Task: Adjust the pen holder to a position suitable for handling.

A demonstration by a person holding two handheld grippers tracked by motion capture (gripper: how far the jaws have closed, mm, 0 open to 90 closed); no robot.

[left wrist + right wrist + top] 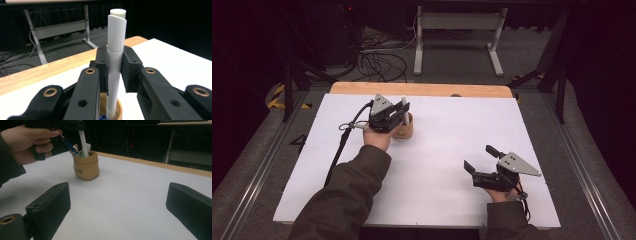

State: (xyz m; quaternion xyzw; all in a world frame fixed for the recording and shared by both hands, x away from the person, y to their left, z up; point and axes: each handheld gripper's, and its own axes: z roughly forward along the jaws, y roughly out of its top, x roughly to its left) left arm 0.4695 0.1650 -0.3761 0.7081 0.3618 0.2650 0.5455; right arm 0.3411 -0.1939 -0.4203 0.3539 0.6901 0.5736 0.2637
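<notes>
A small tan pen holder (404, 130) stands on the white mat (437, 165), left of the middle and toward the far side. My left gripper (396, 116) is right over it, shut on an upright white marker (115, 45) whose lower end reaches down inside the holder (119, 111). In the right gripper view the holder (86, 166) also has a blue pen (69, 145) and other small items in it, beside the white marker (82, 140). My right gripper (480, 158) rests low near the front right of the mat, its jaws wide apart with nothing between them (118, 195).
A wooden table edge (422, 89) runs along the far side of the mat. Beyond it on the floor are a white metal frame (458, 35) and loose cables (379, 62). The left gripper's cable (339, 147) trails over the mat's left part.
</notes>
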